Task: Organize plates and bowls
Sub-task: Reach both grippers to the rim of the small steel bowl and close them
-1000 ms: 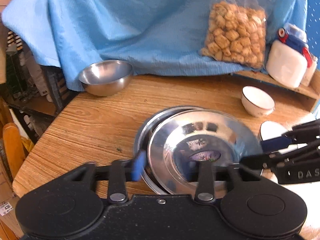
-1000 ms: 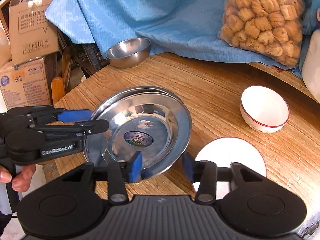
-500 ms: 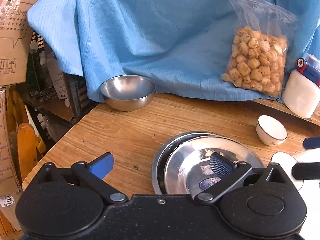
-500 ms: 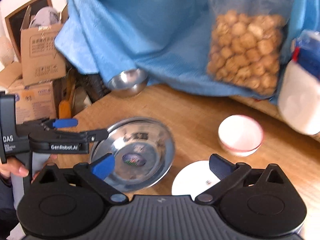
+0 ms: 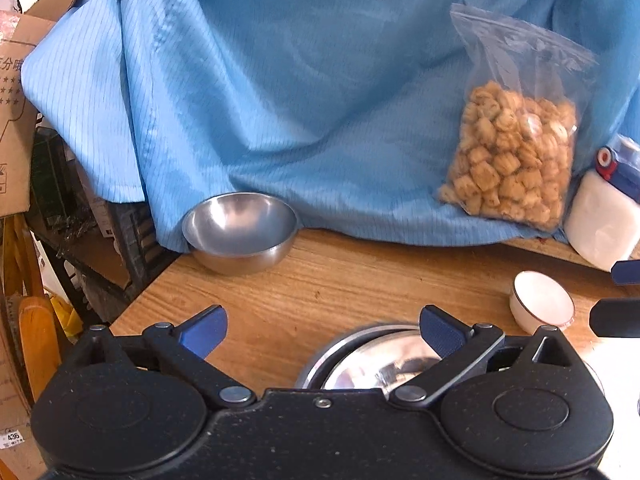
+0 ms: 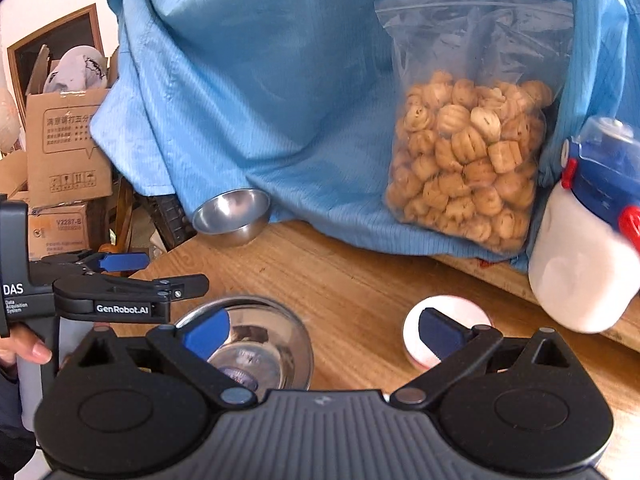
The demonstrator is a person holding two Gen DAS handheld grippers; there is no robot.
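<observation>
Steel plates [image 6: 260, 344] sit stacked near the desk's [image 5: 360, 280] front edge; left gripper [image 5: 320, 330] and right gripper [image 6: 322, 330] gape wide, empty. Next, I'd say: the steel bowl [image 5: 240, 232] at the back-left corner.

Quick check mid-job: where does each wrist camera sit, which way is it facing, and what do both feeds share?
Left wrist: on the left claw, angled down across the wooden table toward the blue cloth; own open fingers and the right claw's tips at the right edge.
Right wrist: on the right claw, same facing; own open fingers, plus the left claw and a hand.
Shared: steel bowl, stacked steel plates, white bowl, snack bag.
</observation>
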